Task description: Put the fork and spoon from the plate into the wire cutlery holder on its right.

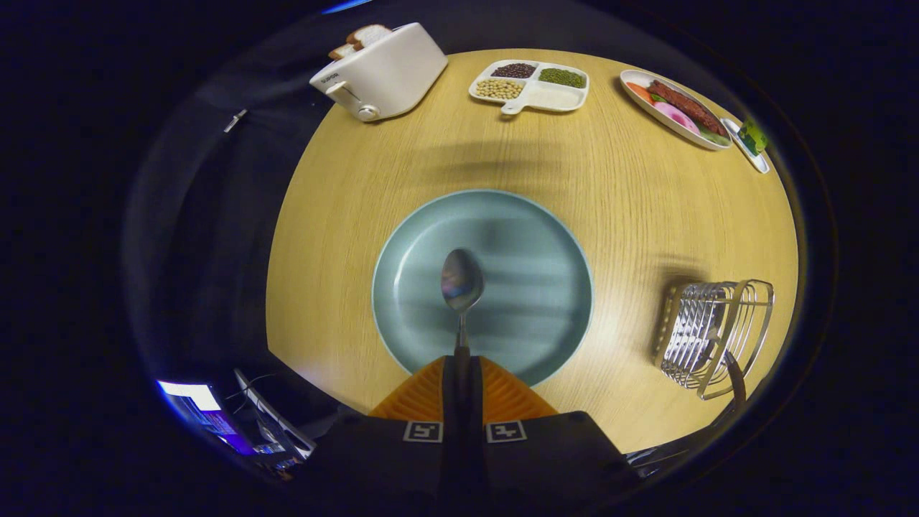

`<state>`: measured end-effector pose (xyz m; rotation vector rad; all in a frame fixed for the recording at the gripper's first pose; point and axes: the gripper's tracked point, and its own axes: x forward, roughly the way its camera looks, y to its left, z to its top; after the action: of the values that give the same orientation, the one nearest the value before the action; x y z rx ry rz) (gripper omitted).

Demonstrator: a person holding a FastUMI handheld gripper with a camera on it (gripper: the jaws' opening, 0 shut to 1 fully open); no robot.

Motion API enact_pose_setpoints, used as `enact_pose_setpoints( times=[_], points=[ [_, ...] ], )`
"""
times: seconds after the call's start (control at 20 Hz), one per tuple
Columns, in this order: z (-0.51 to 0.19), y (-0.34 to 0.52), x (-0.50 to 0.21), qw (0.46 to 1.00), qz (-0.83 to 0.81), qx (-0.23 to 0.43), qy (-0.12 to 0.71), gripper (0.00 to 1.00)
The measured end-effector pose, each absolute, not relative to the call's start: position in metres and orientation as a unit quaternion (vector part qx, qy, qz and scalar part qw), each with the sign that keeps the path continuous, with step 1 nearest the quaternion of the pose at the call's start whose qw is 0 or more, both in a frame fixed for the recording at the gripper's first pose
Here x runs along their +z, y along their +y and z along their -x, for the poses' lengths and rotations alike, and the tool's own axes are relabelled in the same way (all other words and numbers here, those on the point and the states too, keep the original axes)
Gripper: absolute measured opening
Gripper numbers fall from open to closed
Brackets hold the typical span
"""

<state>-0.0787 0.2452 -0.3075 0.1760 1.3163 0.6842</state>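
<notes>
The hand-held gripper (461, 357) pinches the spoon (461, 281) by its handle, bowl ahead above the plate (531, 237).

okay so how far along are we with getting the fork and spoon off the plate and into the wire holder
Roughly halfway, it seems. A dark handle already stands in the wire cutlery holder, probably the fork, though I cannot tell for sure. In hand: the gripper has its fingers shut on the spoon handle, bowl pointing ahead over the plate, which carries no other cutlery. Left: carry the spoon right to the holder and drop it in.

Black tool (462, 359), 2 square, seemingly coded markers.
</notes>
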Motion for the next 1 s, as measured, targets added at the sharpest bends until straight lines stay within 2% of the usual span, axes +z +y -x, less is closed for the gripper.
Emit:
enact_pose_setpoints(
  times=[0.3, 0.55, 0.75, 1.0],
  points=[
    [0.077, 0.195, -0.243, 0.734, -0.102, 0.34, 0.579, 0.07],
    [0.064, 0.1, -0.214, 0.728, -0.078, 0.307, 0.608, 0.07],
    [0.064, 0.049, -0.222, 0.704, -0.056, 0.273, 0.653, 0.07],
    [0.057, 0.023, -0.251, 0.674, -0.046, 0.24, 0.696, 0.07]
  ],
)
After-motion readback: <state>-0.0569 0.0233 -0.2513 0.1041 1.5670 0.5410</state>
